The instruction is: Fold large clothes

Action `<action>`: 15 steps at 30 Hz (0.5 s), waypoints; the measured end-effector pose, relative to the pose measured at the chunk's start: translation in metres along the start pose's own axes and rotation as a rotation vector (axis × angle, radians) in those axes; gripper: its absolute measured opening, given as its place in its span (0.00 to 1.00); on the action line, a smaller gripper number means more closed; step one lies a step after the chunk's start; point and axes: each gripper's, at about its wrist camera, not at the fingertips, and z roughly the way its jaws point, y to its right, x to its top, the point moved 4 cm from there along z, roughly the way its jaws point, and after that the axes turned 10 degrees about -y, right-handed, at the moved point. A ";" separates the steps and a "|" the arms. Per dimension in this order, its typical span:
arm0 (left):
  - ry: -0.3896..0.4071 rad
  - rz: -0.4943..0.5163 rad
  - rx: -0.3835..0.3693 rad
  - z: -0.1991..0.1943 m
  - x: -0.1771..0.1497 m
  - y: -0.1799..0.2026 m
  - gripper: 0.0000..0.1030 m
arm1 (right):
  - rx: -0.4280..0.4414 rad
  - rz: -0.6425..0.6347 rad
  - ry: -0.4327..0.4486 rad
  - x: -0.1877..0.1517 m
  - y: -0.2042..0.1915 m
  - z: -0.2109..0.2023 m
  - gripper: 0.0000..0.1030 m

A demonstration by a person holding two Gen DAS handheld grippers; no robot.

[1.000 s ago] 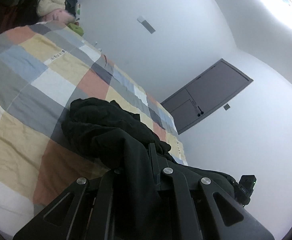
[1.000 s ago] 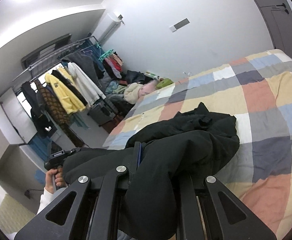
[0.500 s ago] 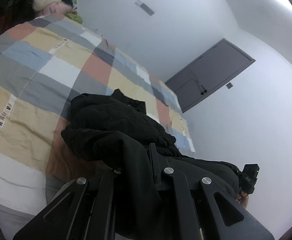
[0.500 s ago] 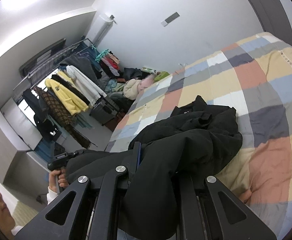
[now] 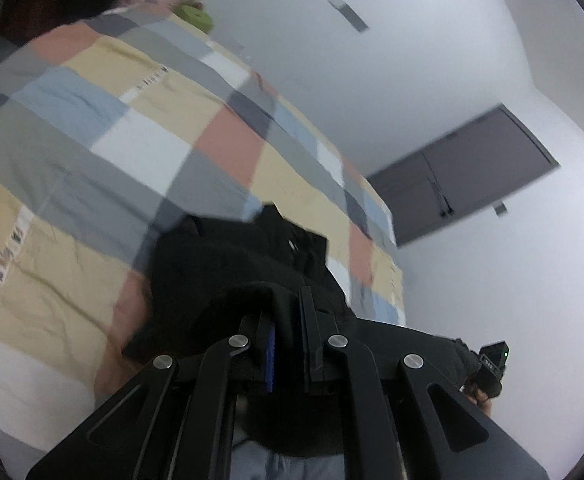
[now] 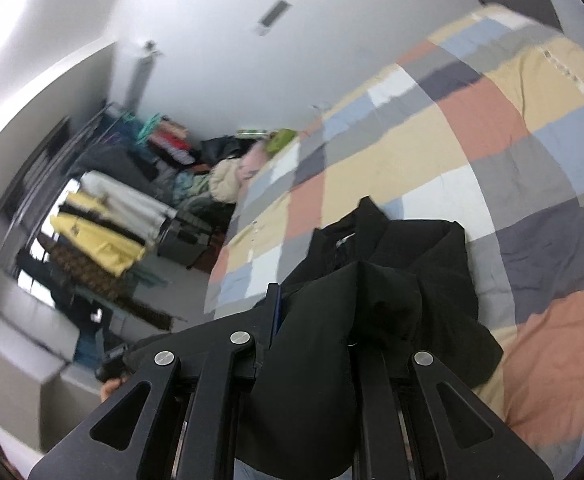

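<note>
A large black garment (image 5: 232, 268) lies bunched on the checked bedspread (image 5: 104, 148), its near edge lifted off the bed. My left gripper (image 5: 286, 312) is shut on a fold of that edge. In the right wrist view the same black garment (image 6: 392, 280) drapes over my right gripper (image 6: 316, 312), which is shut on its other end; one finger is hidden under the cloth. Each view shows the other gripper at the far end of the stretched edge, the right gripper (image 5: 490, 364) at the lower right and the left gripper (image 6: 112, 364) at the lower left.
The bedspread (image 6: 472, 140) covers a wide bed. A clothes rack (image 6: 104, 216) with hanging coats and a pile of clothes (image 6: 228, 176) stand beyond the bed's far end. A grey door (image 5: 464, 184) is in the wall on the other side.
Both grippers have swung with the garment held. The garment has been pulled further toward the near edge and its collar end now shows spread on the bed. The frames are motion blurred.
</note>
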 end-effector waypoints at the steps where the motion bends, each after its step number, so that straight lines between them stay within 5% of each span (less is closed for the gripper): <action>1: 0.005 -0.014 0.007 0.005 0.009 -0.001 0.07 | -0.011 0.019 -0.009 0.010 0.007 0.009 0.10; 8: 0.089 -0.088 0.059 0.041 0.076 -0.016 0.00 | -0.091 0.164 -0.076 0.056 0.055 0.067 0.10; 15: 0.030 -0.084 0.117 0.098 0.108 -0.027 0.00 | -0.145 0.292 -0.094 0.092 0.095 0.116 0.10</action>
